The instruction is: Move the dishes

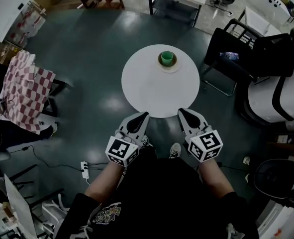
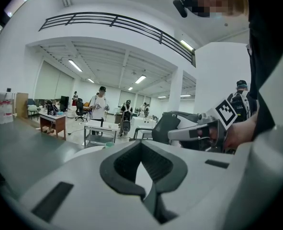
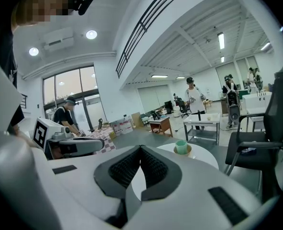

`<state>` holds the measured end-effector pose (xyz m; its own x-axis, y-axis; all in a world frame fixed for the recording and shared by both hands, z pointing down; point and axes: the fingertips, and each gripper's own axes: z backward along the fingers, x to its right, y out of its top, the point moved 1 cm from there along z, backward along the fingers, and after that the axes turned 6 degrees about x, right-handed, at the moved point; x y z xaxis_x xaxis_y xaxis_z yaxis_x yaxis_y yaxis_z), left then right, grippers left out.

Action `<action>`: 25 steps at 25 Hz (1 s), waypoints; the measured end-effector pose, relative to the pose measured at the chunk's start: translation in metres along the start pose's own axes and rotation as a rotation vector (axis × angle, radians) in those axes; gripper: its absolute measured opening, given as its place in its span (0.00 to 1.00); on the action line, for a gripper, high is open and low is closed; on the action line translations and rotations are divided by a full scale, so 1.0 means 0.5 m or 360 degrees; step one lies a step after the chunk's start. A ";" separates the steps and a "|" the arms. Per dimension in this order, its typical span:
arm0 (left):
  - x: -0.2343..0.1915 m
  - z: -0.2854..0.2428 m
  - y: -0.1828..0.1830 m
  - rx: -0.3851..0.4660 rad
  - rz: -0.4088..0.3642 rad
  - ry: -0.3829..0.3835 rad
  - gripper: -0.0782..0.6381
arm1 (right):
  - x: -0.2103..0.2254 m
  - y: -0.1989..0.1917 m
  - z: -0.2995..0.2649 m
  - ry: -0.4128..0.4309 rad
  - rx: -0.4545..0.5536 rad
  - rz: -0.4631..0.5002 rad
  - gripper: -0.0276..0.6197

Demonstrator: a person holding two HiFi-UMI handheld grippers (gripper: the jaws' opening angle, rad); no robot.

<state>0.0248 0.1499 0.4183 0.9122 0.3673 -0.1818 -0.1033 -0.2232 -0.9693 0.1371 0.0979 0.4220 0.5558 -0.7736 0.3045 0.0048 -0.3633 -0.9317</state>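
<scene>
The left tongs [image 1: 141, 117] and right tongs [image 1: 185, 114] are closed and empty by the round counter [image 1: 147, 91]. Across it stands the green cup [image 1: 167, 58] on its saucer [image 1: 168, 67], seemingly nearer the right.

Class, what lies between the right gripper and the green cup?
Only bare white table separates the right gripper from the green cup; the head view shows it.

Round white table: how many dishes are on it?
2. A green cup stands near the far edge of the round white table; a tan saucer lies under it. Nothing there looks able to hide another.
</scene>
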 end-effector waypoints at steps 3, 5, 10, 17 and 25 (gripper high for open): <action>-0.029 -0.005 0.006 -0.0009 -0.0003 -0.0026 0.12 | -0.003 0.005 -0.025 -0.0027 -0.0004 -0.0006 0.08; -0.049 -0.007 0.008 -0.0013 -0.0008 -0.0045 0.12 | -0.006 0.006 -0.043 -0.0043 -0.0005 -0.0011 0.08; -0.102 -0.006 0.016 -0.0021 -0.0010 -0.0093 0.12 | -0.020 0.010 -0.095 -0.0086 -0.0007 -0.0017 0.08; -0.169 0.003 0.016 -0.0015 0.0003 -0.0158 0.12 | -0.047 0.005 -0.158 -0.0160 0.0003 -0.0023 0.08; -0.227 0.009 0.025 0.0009 0.0020 -0.0190 0.12 | -0.071 0.007 -0.206 -0.0211 0.0006 -0.0015 0.08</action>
<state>-0.0819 0.1093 0.4261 0.8572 0.4694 -0.2118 -0.1169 -0.2232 -0.9677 0.0318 0.0708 0.4282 0.6609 -0.6944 0.2848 0.0134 -0.3684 -0.9296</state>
